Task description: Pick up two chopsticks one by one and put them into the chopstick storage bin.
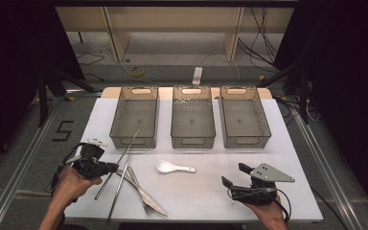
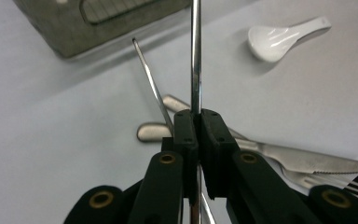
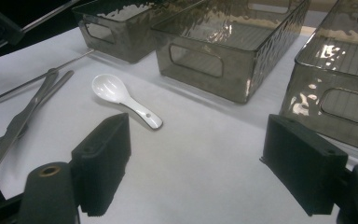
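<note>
White-covered table point(image 1: 268, 158) in a dark room; cables lie on the floor beyond. Three smoked plastic bins point(image 1: 193, 117) stand in a row at the far side. Left claw point(image 2: 198, 126) is clamped on a metal chopstick point(image 2: 196, 56), held off the table above a second chopstick point(image 2: 151, 81), knife point(image 2: 307, 161) and fork point(image 2: 321, 179). A white spoon point(image 1: 173, 167) lies mid-table. Right claw point(image 3: 196, 163) stands apart, holding nothing.

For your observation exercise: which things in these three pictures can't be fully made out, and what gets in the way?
- Held chopstick: left gripper view, top end cut by the frame, lower end behind the left claw.
- Fork: same view, handle under the knife.
- Right-hand bin: right gripper view, cut by the right edge.
</note>
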{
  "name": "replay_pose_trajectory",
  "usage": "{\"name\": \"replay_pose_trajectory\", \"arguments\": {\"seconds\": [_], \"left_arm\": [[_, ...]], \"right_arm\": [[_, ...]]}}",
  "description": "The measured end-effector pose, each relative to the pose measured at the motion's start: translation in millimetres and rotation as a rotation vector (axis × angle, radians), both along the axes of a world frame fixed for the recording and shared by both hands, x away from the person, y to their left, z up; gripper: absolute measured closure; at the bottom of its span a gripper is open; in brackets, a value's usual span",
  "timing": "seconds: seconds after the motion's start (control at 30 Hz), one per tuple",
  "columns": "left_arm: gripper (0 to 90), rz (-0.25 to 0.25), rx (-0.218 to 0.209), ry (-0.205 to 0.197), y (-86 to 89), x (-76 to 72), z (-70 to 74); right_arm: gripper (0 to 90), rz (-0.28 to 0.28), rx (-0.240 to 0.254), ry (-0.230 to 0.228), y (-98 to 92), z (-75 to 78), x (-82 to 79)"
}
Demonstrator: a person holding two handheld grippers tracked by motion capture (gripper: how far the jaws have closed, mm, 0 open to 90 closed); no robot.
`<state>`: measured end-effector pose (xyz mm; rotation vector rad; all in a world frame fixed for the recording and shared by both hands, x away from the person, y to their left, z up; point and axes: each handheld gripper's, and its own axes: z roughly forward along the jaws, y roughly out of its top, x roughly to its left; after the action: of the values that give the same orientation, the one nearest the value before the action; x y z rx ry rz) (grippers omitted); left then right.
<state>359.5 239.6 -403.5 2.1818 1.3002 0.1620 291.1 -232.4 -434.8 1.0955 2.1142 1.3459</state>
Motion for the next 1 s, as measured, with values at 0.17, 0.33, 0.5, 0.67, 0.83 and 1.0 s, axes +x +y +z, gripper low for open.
{"name": "replay_pose_trajectory", "arguments": {"seconds": [0.17,0.33,0.5,0.67,0.83,1.0], "left_arm": [[85.0,0.003,-0.011,-0.038,-3.2,16.9,19.2],[84.9,0.011,-0.010,-0.078,-7.8,37.8,34.9],[84.9,0.026,-0.020,-0.109,-12.8,55.9,43.6],[84.9,0.038,-0.038,-0.137,-17.0,74.5,51.2],[84.9,0.057,-0.052,-0.159,-20.6,92.1,58.3],[84.9,0.063,-0.043,-0.165,-26.4,108.0,57.6]], "right_arm": [[24.0,-0.003,0.001,0.002,-0.2,-0.3,0.3],[24.0,-0.003,0.003,0.003,-0.5,0.1,-0.1],[24.0,-0.004,0.006,0.004,-0.9,0.1,-0.1],[24.0,-0.004,0.007,0.005,-0.9,0.0,0.0],[24.0,-0.005,0.010,0.004,-1.3,-0.3,0.3],[24.0,-0.006,0.011,0.004,-1.8,-0.3,0.2]]}}
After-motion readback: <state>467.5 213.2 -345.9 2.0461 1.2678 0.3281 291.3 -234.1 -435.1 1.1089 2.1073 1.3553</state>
